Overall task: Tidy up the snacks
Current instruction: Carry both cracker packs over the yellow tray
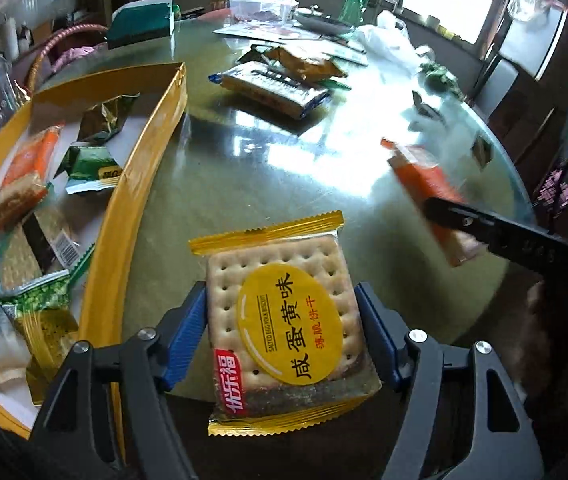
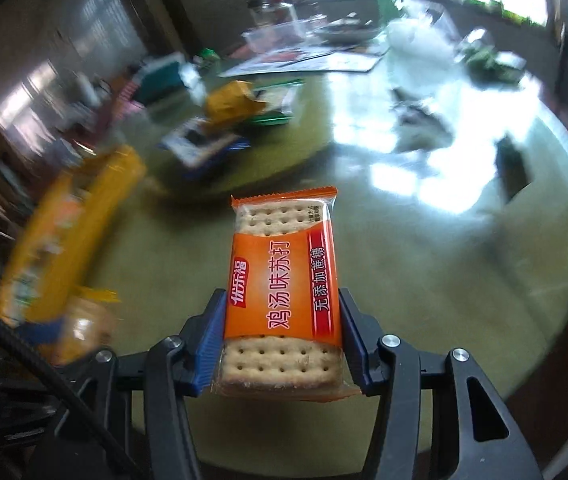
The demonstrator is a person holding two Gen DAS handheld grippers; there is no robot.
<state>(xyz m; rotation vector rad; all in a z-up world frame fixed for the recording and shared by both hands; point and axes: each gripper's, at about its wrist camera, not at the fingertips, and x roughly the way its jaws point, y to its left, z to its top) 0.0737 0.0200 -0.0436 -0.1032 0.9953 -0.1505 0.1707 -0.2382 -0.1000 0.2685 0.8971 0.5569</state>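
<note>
Holding, left: the left gripper has a yellow cracker packet between its blue pads, which press on the packet's two side edges.
Holding, right: the right gripper is clamped on an orange cracker packet, one blue pad on each long side.
Hidden or cut off: both grippers' rear parts run off the bottom of their views; the right wrist view is smeared with blur on its left, so the yellow tray there is only a streak and its contents cannot be read. In the left wrist view the right gripper shows only as one black finger crossing the orange packet, itself blurred.
Hard to make out: the far end of the glass table is washed out by window glare; the jars and clear tub there are vague shapes.
Count, held: two packets, one per gripper.
Count, tray: the yellow tray holds at least six wrapped snacks, overlapping, so the exact number is unclear.
Count, loose: a small pile of snack packets lies mid-table; three or so, overlapping.
Axis, yellow packet: nearly square, crimped ends pointing away from and toward the camera, just right of the tray wall, above the table.
Axis, orange packet: long axis runs forward along the fingers, face up, tilted slightly.
</note>
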